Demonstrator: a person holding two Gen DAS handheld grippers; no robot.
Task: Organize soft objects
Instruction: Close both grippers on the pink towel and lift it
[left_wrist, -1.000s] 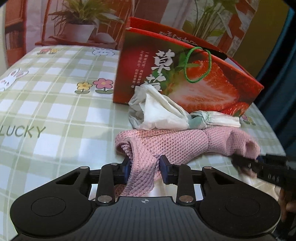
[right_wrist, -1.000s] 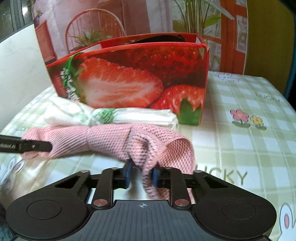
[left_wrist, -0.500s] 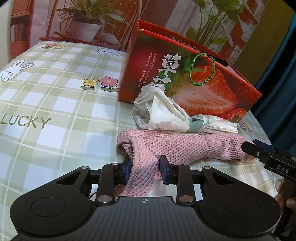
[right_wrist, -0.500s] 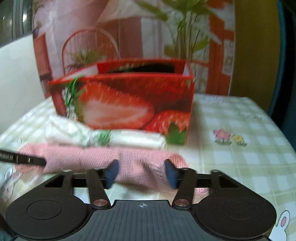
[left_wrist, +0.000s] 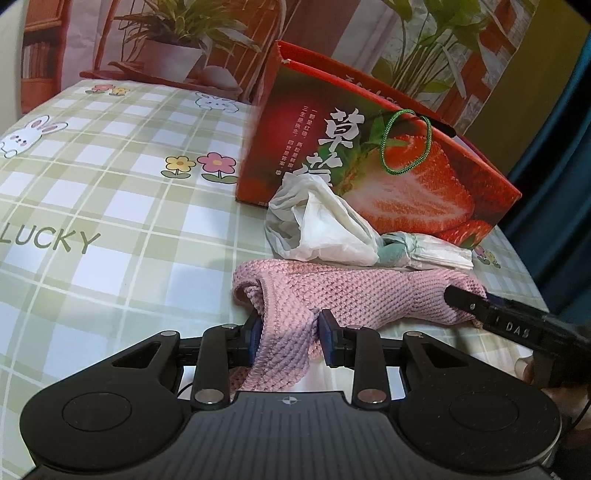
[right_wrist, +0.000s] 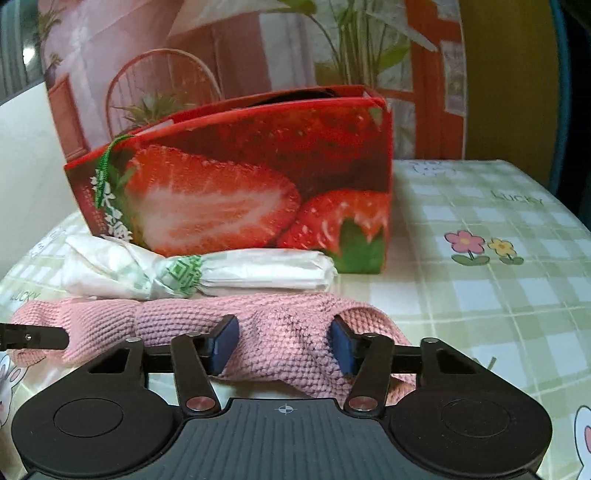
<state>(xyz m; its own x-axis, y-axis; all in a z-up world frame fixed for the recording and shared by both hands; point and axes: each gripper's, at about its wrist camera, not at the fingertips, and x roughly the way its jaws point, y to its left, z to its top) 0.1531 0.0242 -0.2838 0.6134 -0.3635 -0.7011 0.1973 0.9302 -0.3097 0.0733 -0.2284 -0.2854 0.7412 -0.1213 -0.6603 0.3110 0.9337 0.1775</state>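
Observation:
A pink knitted cloth (left_wrist: 354, 291) lies stretched across the checked tablecloth. My left gripper (left_wrist: 290, 332) is shut on its left end. My right gripper (right_wrist: 284, 341) is open, its jaws standing on either side of the cloth's right end (right_wrist: 291, 350) without pinching it. In the left wrist view the right gripper's finger (left_wrist: 476, 306) rests by the cloth's far end. A white plastic bag with a green band (right_wrist: 177, 271) lies just behind the cloth; it also shows in the left wrist view (left_wrist: 325, 225).
A red strawberry paper bag (right_wrist: 236, 188) with a green cord handle (left_wrist: 406, 144) stands open behind the soft things. The green checked tablecloth (left_wrist: 110, 184) spreads left, and also right in the right wrist view (right_wrist: 480, 295). A wall poster stands behind.
My right gripper has opened and let go of the cloth's right end, which has dropped onto the table. My left gripper keeps its hold and has barely moved.

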